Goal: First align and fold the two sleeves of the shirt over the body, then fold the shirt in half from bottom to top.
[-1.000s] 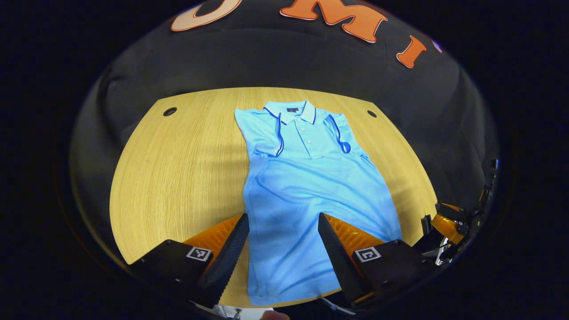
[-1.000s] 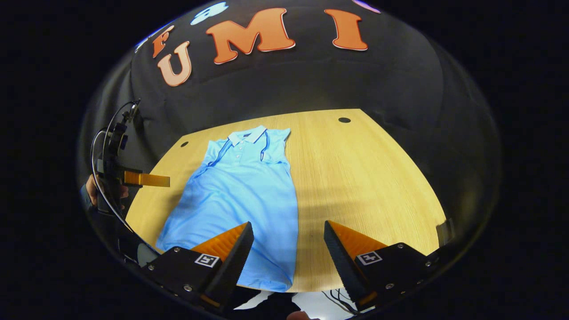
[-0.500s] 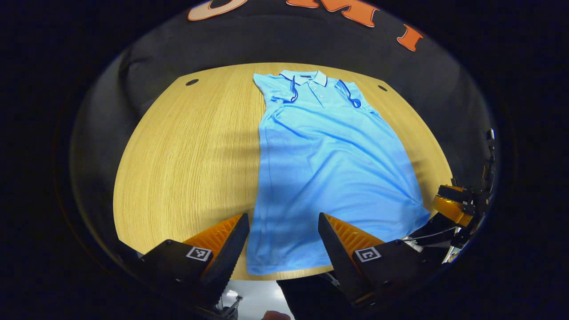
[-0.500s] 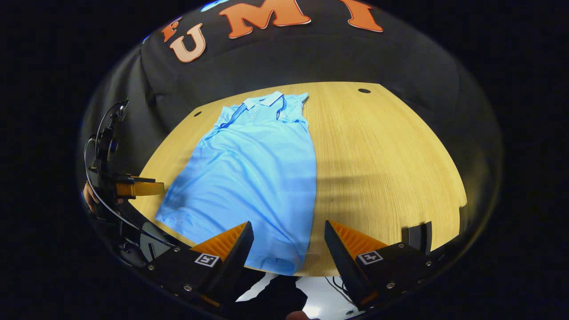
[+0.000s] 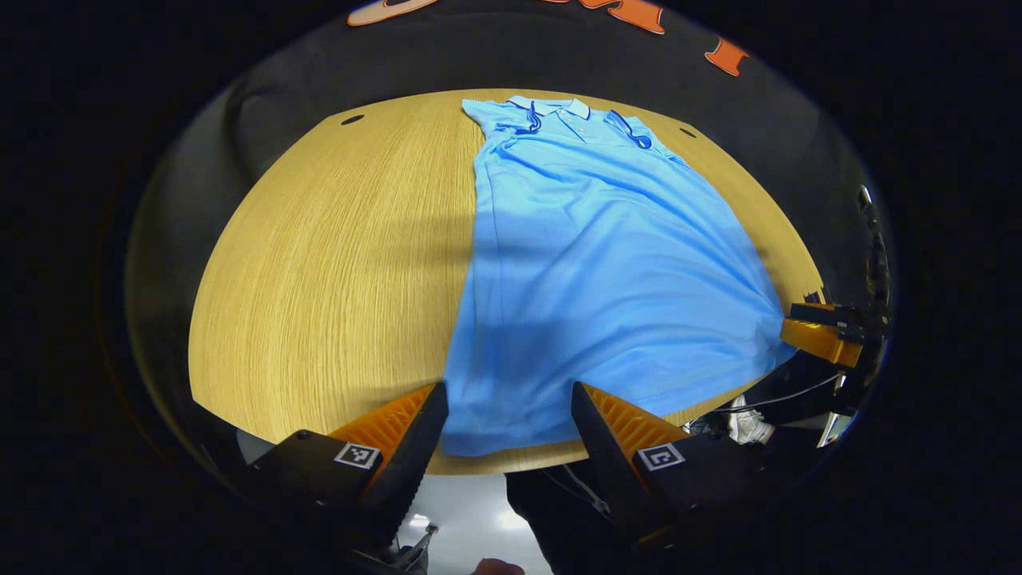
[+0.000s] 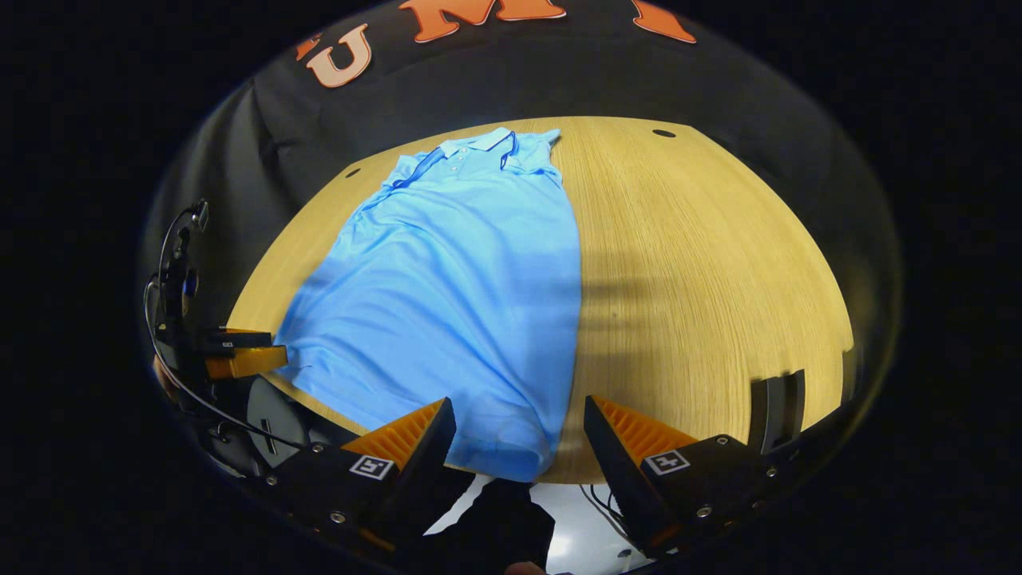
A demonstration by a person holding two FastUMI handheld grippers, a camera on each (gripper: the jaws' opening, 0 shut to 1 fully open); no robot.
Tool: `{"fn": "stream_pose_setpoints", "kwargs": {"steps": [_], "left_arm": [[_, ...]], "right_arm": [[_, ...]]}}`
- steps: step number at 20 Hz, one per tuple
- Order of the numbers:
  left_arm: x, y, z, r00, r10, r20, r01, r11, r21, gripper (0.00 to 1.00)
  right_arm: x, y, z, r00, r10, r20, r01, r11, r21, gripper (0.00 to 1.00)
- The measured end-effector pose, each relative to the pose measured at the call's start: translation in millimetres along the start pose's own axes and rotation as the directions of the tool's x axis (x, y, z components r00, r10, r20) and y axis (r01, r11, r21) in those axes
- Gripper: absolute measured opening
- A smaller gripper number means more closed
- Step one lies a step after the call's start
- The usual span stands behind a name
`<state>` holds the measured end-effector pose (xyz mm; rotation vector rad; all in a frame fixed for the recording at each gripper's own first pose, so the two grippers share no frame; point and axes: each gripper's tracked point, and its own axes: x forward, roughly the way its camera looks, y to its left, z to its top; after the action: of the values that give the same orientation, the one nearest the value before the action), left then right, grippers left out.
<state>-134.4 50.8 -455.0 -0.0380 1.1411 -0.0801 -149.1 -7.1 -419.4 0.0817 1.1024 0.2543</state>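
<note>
Round pale wooden surface (image 5: 335,263) carries a light blue short-sleeved polo shirt (image 5: 591,263), flat, collar at the far edge, both sleeves (image 5: 511,120) already folded over the body. The hem (image 5: 511,435) lies along the near edge w/ its corners close to the rim. Your left hand-held gripper (image 5: 508,415) hangs just above the left hem corner, jaws wide apart, holding nothing. Your right hand-held gripper (image 6: 517,427) sits likewise at the right hem corner (image 6: 511,463), also spread and empty. Risks: you pinch one fabric layer only, or the corner slips off the rim. Uneven lifts would skew the fold and may flip the sleeves open.
</note>
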Motion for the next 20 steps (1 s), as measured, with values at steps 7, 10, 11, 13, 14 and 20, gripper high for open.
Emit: {"fn": "stream_pose_setpoints", "kwargs": {"steps": [7, 10, 11, 13, 14, 20], "left_arm": [[6.6, 1.3, 9.8, 0.982, 0.027, 0.185, -0.039, 0.998, 0.058, 0.99], [11.4, 1.0, 10.6, 0.979, 0.032, 0.200, -0.043, 0.998, 0.048, 1.00], [12.7, -2.4, 13.8, 0.978, 0.038, 0.204, -0.048, 0.998, 0.044, 0.95], [16.2, -16.5, 19.5, 0.979, 0.010, 0.202, -0.024, 0.998, 0.065, 0.76], [18.7, -19.4, 20.3, 0.981, 0.028, 0.192, -0.041, 0.997, 0.064, 0.46], [17.8, -39.7, 34.7, 0.982, 0.017, 0.187, -0.029, 0.998, 0.062, 0.08]], "right_arm": [[7.8, 7.8, -2.4, 0.994, -0.075, 0.078, 0.086, 0.986, -0.145, 0.94], [9.4, 2.2, 2.4, 0.991, -0.102, 0.091, 0.109, 0.991, -0.082, 0.72], [11.1, -0.9, 4.8, 0.989, -0.115, 0.098, 0.119, 0.992, -0.040, 0.43], [10.8, 1.7, 8.7, 0.990, -0.100, 0.104, 0.100, 0.995, 0.012, 0.17], [14.3, 3.4, 8.6, 0.991, -0.090, 0.097, 0.089, 0.996, 0.020, 0.14], [7.2, 14.2, 22.2, 0.996, -0.030, 0.083, 0.027, 0.999, 0.043, 0.01]]}}
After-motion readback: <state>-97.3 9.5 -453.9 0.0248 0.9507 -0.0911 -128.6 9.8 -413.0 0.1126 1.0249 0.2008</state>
